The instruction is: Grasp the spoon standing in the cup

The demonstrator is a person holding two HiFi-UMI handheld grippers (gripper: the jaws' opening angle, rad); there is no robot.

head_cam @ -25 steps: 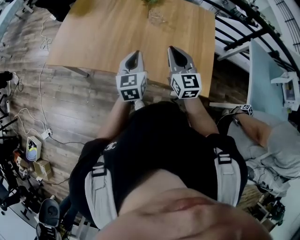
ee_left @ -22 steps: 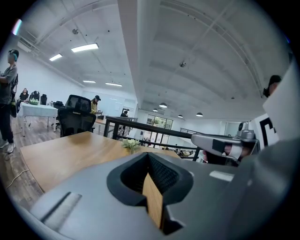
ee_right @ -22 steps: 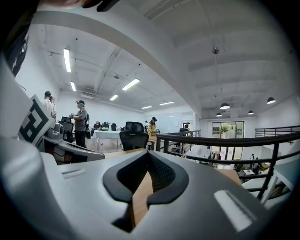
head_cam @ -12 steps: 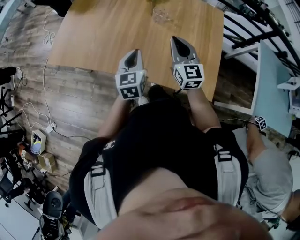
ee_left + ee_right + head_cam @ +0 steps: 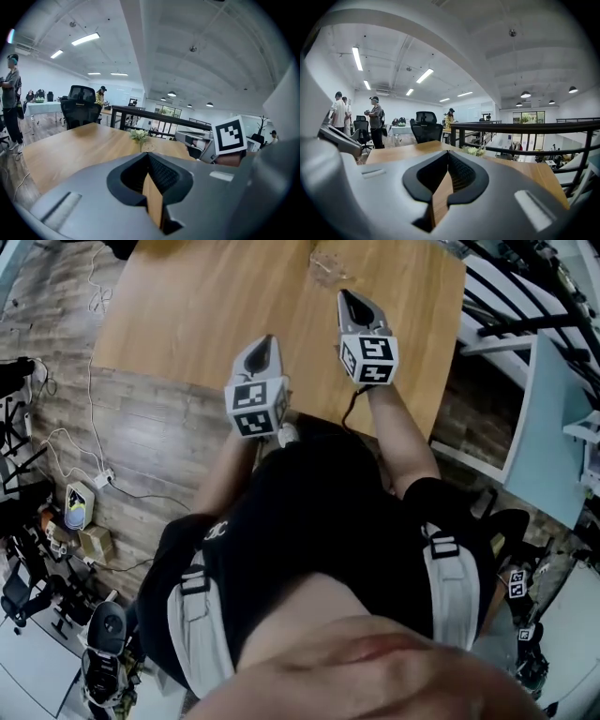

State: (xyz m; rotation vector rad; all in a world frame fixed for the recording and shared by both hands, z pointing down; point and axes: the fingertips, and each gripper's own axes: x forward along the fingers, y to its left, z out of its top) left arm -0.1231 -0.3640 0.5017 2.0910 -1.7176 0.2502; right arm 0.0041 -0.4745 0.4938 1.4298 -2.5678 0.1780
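I see no spoon and no cup in any view. My left gripper point(image 5: 264, 343) hovers over the near edge of the wooden table point(image 5: 187, 306), its jaws closed tip to tip with nothing between them point(image 5: 148, 157). The right gripper point(image 5: 346, 298) reaches further out over the table, also shut and empty point(image 5: 449, 154). A small glass vase with white flowers point(image 5: 140, 137) stands at the table's far side, ahead of both grippers, and shows again as the vase point(image 5: 474, 151) in the right gripper view.
A black railing point(image 5: 525, 127) runs along the table's right side. An office chair point(image 5: 80, 105) stands at the far end. Cables and a power strip point(image 5: 98, 479) lie on the wooden floor at left. People stand in the background.
The right gripper has moved forward, further over the table. The left gripper has barely shifted. A seated person at the right has dropped out of the head view.
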